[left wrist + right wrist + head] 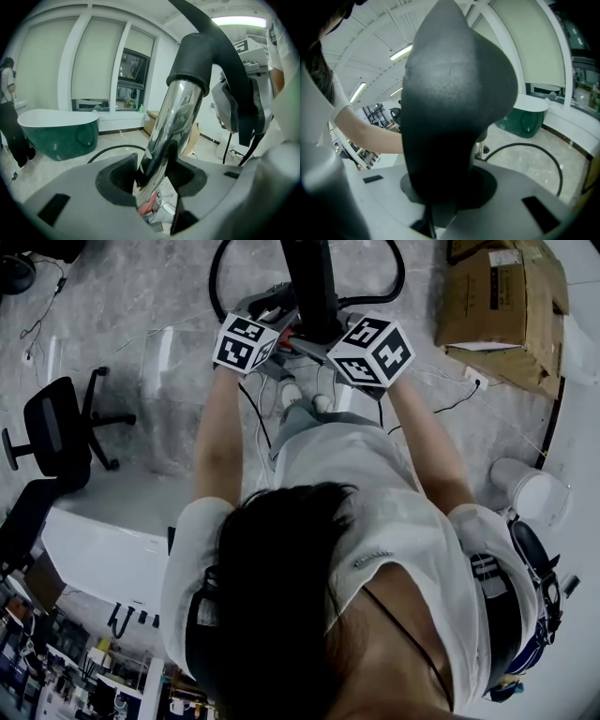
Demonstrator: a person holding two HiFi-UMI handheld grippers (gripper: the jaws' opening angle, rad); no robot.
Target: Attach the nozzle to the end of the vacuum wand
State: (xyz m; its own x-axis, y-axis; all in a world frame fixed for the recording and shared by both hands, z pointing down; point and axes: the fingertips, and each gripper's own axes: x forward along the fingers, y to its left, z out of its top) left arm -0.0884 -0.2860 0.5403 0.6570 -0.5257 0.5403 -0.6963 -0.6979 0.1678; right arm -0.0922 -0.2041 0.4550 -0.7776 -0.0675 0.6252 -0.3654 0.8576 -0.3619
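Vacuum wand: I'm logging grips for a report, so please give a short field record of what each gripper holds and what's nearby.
left gripper: shut on the chrome wand
right gripper: shut on the black handle
hose: black, looped beyond the wand
tub: green, in the background
nozzle: not identifiable in any view

Head view steeply down over the person (300,596), gripper views close against the vacuum wand (180,117), sharing the green bathtub (61,133).
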